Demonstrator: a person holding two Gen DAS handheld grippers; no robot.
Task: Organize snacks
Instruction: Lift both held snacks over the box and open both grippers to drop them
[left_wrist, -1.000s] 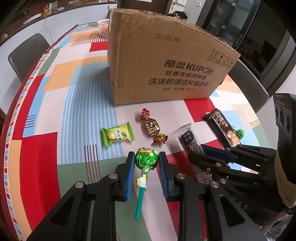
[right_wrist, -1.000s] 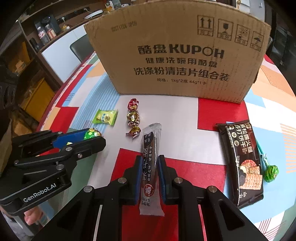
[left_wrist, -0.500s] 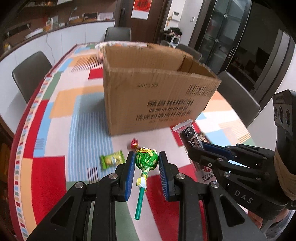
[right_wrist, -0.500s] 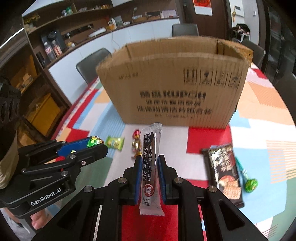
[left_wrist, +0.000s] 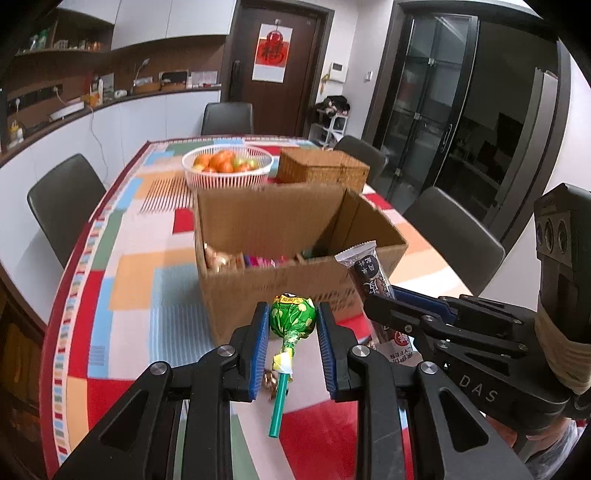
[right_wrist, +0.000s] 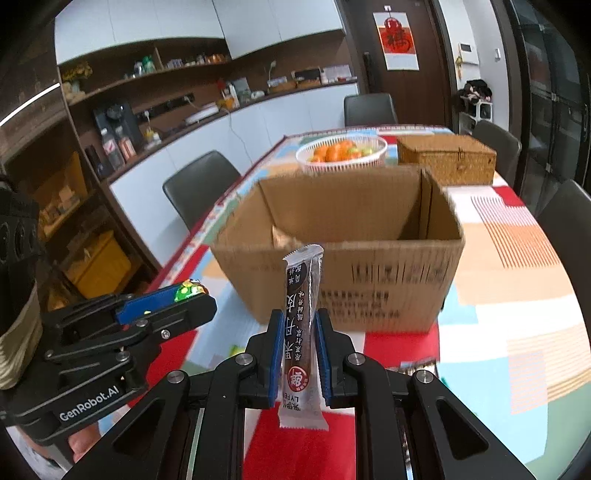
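Note:
My left gripper (left_wrist: 291, 317) is shut on a green-wrapped lollipop (left_wrist: 292, 320), its teal stick hanging down between the fingers. My right gripper (right_wrist: 298, 325) is shut on a long dark snack bar (right_wrist: 301, 325) that stands upright between the blue pads. Both are raised above the table, just in front of the open cardboard box (left_wrist: 295, 266); several snack packets (left_wrist: 243, 260) lie inside it at the near wall. In the left wrist view the right gripper (left_wrist: 380, 299) shows at right with the bar (left_wrist: 369, 275). The right wrist view has the left gripper (right_wrist: 192, 295) at left.
A white basket of oranges (left_wrist: 227, 166) and a wicker box (left_wrist: 323, 168) stand behind the cardboard box (right_wrist: 340, 254). A wrapped sweet (left_wrist: 269, 380) and a dark biscuit pack (right_wrist: 417, 365) lie on the colourful tablecloth (left_wrist: 129, 280) below the grippers. Dark chairs (left_wrist: 64, 206) ring the table.
Both grippers have risen with their snacks and tilted up, so the box's open top and the far end of the table have come into view. The grips are unchanged.

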